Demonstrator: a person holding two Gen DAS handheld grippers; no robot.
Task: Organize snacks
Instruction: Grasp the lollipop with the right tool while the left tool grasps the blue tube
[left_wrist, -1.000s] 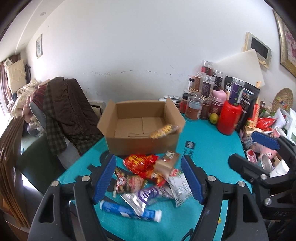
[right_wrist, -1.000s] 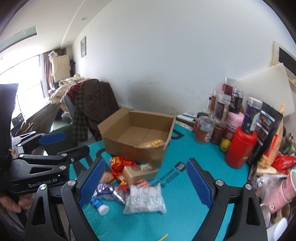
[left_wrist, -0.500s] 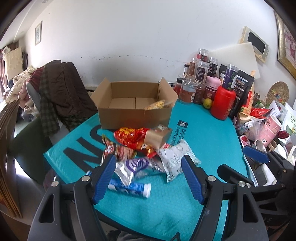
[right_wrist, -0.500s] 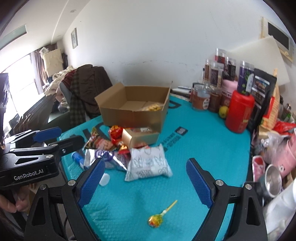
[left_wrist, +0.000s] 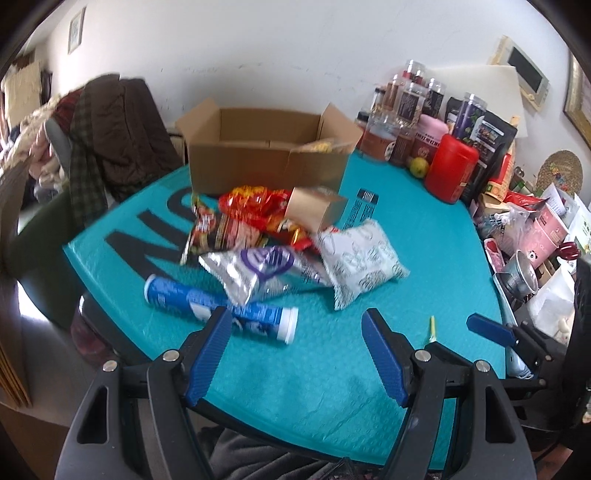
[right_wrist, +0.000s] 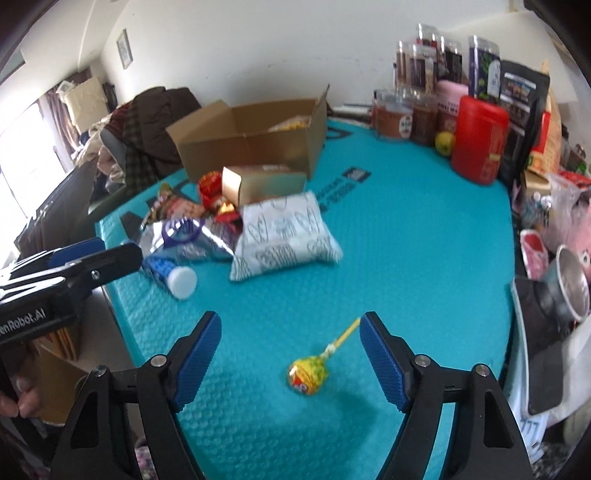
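Observation:
A heap of snacks lies on the teal mat (left_wrist: 424, 258) in front of an open cardboard box (left_wrist: 266, 166) (right_wrist: 251, 151): a red bag (left_wrist: 255, 203), a small brown box (left_wrist: 314, 210), a silver-purple bag (left_wrist: 258, 269), a white pouch (left_wrist: 358, 258) (right_wrist: 284, 240) and a blue tube (left_wrist: 207, 299) (right_wrist: 170, 275). My left gripper (left_wrist: 295, 321) is open just above the tube's capped end, with nothing gripped. My right gripper (right_wrist: 291, 321) hangs low over a yellow lollipop (right_wrist: 308, 376). Its jaws are closing, with the lollipop between them and untouched by the pads.
Jars, dark pouches and a red canister (left_wrist: 452, 170) (right_wrist: 480, 144) crowd the back right. Cups and a metal mug (right_wrist: 569, 291) line the right edge. A chair draped with coats (left_wrist: 110, 140) stands at the left. A yellow packet lies in the box.
Both grippers have sunk toward the table and tipped downward. The lollipop has come between the right fingers, which have narrowed. The left jaws kept their width.

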